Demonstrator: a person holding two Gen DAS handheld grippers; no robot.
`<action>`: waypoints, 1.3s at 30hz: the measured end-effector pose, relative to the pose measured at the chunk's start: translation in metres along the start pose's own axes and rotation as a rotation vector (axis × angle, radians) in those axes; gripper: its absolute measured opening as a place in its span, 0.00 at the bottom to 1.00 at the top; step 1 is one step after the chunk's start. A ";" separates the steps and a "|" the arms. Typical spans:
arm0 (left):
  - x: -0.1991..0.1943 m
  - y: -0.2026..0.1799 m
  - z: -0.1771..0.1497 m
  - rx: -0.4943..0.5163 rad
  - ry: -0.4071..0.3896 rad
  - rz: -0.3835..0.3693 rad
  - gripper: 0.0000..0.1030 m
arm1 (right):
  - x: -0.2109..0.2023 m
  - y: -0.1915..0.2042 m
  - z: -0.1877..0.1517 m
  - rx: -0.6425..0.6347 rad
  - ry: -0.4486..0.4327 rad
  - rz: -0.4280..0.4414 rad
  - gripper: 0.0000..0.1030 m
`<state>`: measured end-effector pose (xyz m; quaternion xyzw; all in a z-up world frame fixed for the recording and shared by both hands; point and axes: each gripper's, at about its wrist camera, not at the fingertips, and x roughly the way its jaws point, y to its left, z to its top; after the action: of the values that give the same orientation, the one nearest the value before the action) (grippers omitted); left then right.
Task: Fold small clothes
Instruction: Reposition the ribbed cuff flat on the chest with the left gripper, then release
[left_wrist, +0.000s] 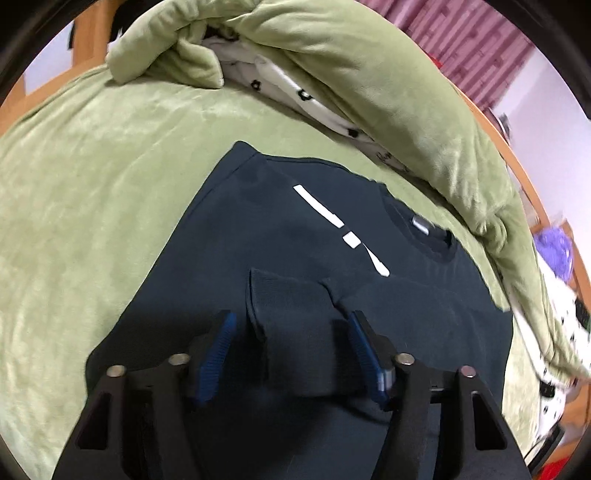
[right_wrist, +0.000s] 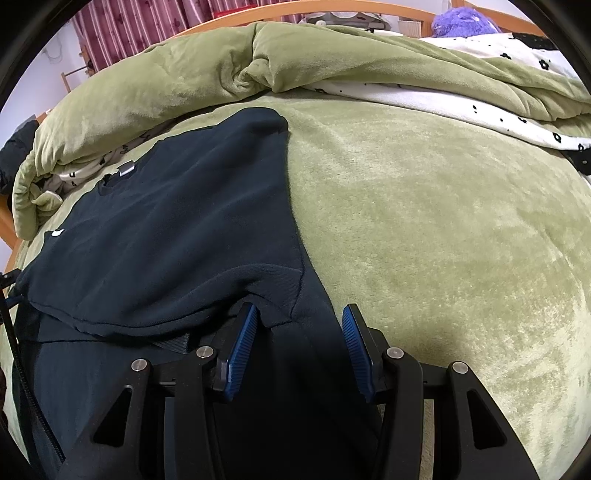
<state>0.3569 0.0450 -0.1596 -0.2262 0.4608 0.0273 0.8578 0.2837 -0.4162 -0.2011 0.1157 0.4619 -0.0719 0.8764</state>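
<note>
A dark navy sweatshirt (left_wrist: 288, 229) with white marks on its chest lies flat on the green bed cover (left_wrist: 92, 192). Its sleeves are folded in over the body. My left gripper (left_wrist: 290, 317) is open, with a folded sleeve cuff (left_wrist: 288, 302) lying between its blue pads. In the right wrist view the sweatshirt (right_wrist: 166, 221) fills the left side. My right gripper (right_wrist: 299, 314) is open over the garment's right edge, just below the other sleeve's ribbed cuff (right_wrist: 277, 280). Neither gripper holds anything.
A rolled green duvet (left_wrist: 369, 74) with a white flower-print lining (left_wrist: 295, 92) lies along the far side of the bed. A wooden bed frame (right_wrist: 332, 7) and a purple plush toy (right_wrist: 465, 20) are behind it. Green cover (right_wrist: 443, 221) stretches to the right.
</note>
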 end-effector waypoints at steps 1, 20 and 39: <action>0.002 0.000 0.001 -0.007 -0.003 0.003 0.28 | 0.001 0.001 0.000 -0.003 0.000 -0.002 0.46; -0.005 0.006 -0.007 0.253 -0.062 0.228 0.22 | -0.015 0.001 0.006 -0.032 -0.063 0.027 0.46; 0.008 -0.009 -0.039 0.397 -0.134 0.242 0.53 | 0.017 0.032 0.011 -0.149 -0.087 -0.035 0.47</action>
<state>0.3331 0.0190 -0.1812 0.0060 0.4231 0.0536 0.9045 0.3092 -0.3883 -0.2045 0.0389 0.4295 -0.0574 0.9004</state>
